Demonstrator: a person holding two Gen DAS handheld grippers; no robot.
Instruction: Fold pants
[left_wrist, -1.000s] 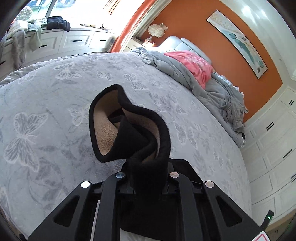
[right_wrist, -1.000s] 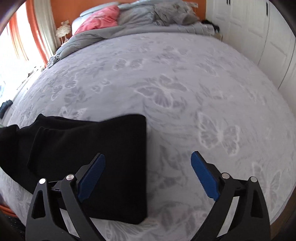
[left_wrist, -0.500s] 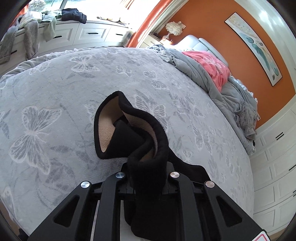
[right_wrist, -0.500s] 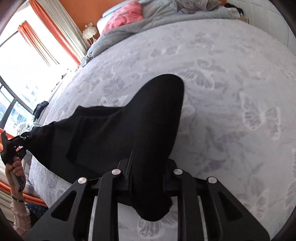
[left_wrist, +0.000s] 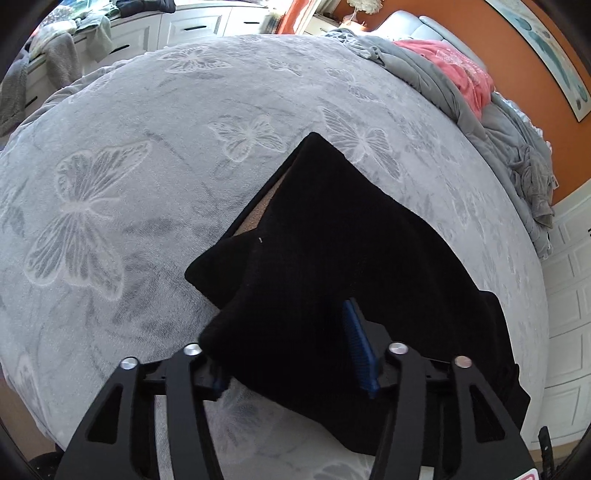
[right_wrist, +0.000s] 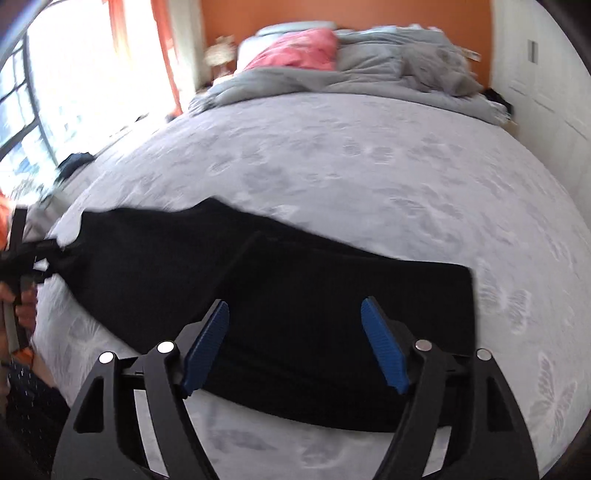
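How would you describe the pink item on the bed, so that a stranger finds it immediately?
Start at the orange wall behind the bed. Below it a crumpled grey duvet lies across the head of the bed, and the pink blanket lies at its left end. It is the only pink thing among the grey bedding.

Grey butterfly-print bedspread (left_wrist: 155, 155) covers bed. Crumpled grey duvet (right_wrist: 388, 77) and pink blanket (right_wrist: 295, 51) heaped by headboard. Orange wall (right_wrist: 369, 14) behind. White cabinets (left_wrist: 192, 27) draped with clothes.
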